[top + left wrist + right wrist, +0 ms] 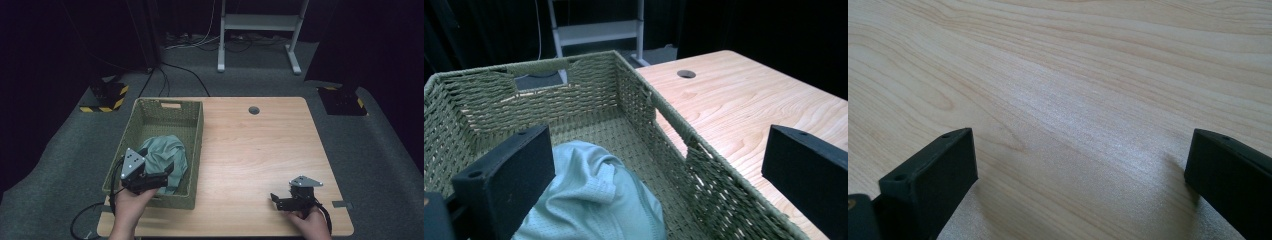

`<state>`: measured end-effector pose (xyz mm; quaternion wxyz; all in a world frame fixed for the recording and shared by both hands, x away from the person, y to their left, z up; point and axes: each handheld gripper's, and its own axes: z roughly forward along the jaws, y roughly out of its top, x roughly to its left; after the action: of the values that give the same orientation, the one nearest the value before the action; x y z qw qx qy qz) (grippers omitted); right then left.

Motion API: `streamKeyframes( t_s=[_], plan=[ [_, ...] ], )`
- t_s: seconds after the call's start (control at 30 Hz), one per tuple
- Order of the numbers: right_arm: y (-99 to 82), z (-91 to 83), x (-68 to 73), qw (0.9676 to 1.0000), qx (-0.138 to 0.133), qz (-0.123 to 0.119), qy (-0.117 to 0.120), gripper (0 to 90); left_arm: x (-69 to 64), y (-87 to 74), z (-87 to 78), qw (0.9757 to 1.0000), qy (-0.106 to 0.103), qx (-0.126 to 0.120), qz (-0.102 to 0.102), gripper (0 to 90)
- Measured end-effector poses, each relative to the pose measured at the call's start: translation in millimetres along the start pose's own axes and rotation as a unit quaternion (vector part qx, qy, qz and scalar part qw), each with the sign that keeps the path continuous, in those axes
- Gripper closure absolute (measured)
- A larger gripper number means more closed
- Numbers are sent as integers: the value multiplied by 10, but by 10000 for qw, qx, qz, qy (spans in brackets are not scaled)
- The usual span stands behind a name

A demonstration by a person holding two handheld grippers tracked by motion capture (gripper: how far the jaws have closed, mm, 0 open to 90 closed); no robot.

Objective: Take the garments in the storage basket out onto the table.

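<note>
High view is showing the wooden bench (260, 150) with the green woven basket (170, 112) sitting on its left part. Inside, toward the near end, a pale green cloth (167, 155) is lying bunched up. I am holding my left hand-held gripper (162, 177) over the basket's near right corner, jaws spread wide and gripping nothing; one jaw is hanging over the cloth, the other outside the wall. My right hand-held gripper (276, 200) is resting low over bare bench, equally wide and empty. Risk, as I am judging it: closing now would be pinching the basket wall instead of cloth, dragging the basket.
</note>
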<state>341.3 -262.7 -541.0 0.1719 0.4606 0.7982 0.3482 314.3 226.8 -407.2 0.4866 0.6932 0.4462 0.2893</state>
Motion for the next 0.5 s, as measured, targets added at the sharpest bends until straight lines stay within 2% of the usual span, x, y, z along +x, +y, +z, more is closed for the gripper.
streamKeyframes(
  t_s=[0.23,0.37,0.4,0.5],
  plan=[
    [-2,-3,-8,10000,-20,32,34,1,127,67,96,9996,18,275,-59,7],
    [-2,-3,-7,10000,-19,33,35,1,203,107,151,9989,76,460,-35,7],
    [-2,-4,-11,10000,-24,41,45,1,223,114,184,9982,106,585,21,7],
    [-2,-4,-11,10000,-23,41,44,1,255,122,230,9972,141,732,61,7]
  ],
)
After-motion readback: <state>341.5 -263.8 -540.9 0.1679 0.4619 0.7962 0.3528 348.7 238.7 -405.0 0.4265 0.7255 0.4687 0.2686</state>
